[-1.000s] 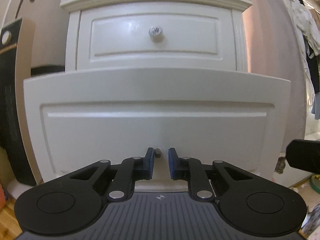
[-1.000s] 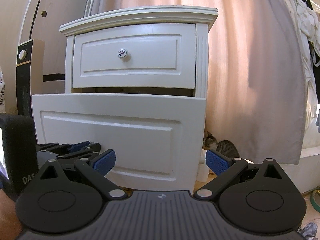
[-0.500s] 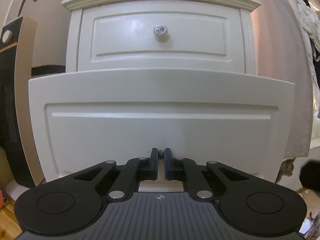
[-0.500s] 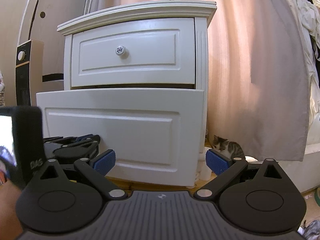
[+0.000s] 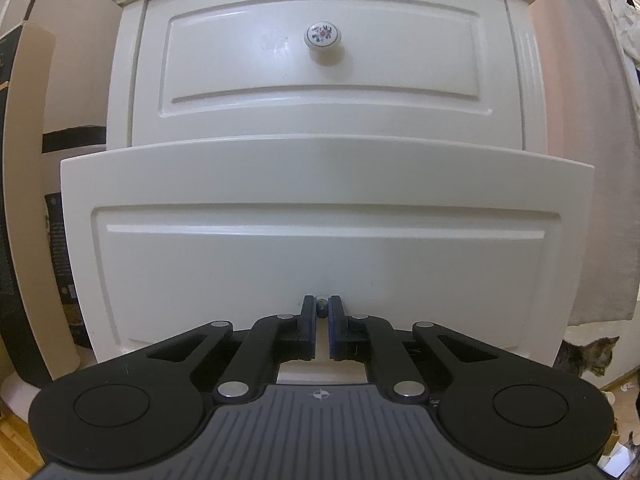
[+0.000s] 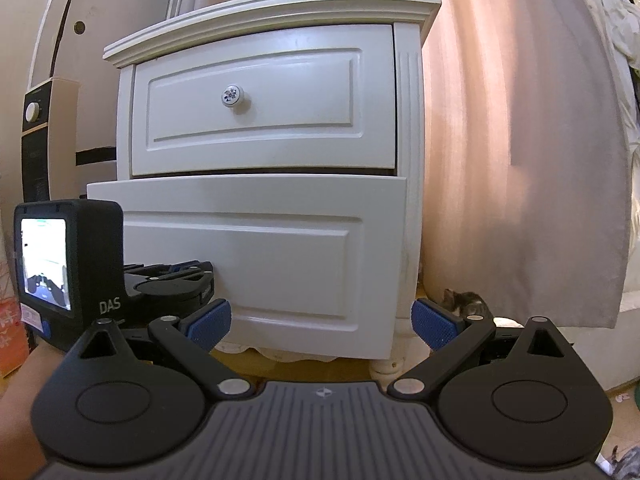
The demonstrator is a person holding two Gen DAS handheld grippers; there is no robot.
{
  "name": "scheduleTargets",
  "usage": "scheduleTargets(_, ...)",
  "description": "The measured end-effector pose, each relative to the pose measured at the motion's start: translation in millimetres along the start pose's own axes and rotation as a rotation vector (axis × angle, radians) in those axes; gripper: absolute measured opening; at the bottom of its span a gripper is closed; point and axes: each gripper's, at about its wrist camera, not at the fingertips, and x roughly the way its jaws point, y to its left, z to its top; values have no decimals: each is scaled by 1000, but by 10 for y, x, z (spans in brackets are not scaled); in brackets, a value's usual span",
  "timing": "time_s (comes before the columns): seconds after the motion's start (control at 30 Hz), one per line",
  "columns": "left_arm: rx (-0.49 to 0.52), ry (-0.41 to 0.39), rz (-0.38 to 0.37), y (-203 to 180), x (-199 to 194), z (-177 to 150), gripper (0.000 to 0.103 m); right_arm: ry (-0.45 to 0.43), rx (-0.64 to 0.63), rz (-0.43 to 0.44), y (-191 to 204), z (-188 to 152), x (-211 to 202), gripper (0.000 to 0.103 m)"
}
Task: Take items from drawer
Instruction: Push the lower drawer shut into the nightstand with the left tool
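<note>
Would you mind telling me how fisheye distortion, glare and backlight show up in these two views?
Left wrist view: the lower drawer front bows strongly outward, and faint glare sits on the upper drawer beside its floral knob; the left claw is sharp. Right wrist view: the nightstand leans, and the backlit curtain glows softly, slightly blurred.

1. The nightstand (image 6: 280,184) is cream white.
2. Its upper knob (image 5: 324,35) is white with a small purple floral print.
3. The curtain (image 6: 500,120) is pale pink.
4. The right gripper (image 6: 320,322) is black with blue pads (image 6: 208,320).
5. The cat (image 5: 588,356) is grey tabby.
</note>
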Motion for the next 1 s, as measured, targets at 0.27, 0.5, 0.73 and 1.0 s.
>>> scheduleTargets(0.27, -10, 12, -2, -1, 274, 82, 4, 13, 0, 13, -22, 19, 185, 103)
scheduleTargets(0.5, 18, -5, 10, -42, 423, 88, 4, -4, 43, 19, -111, 36, 237, 103)
scheduleTargets(0.73, 23, -7, 10, -47, 549, 108, 4, 13, 41, 17, -111, 4, 300, 103)
scheduleTargets(1.0, 20, 8, 15, -71, 693, 164, 4, 22, 31, 16, -79, -9, 291, 103)
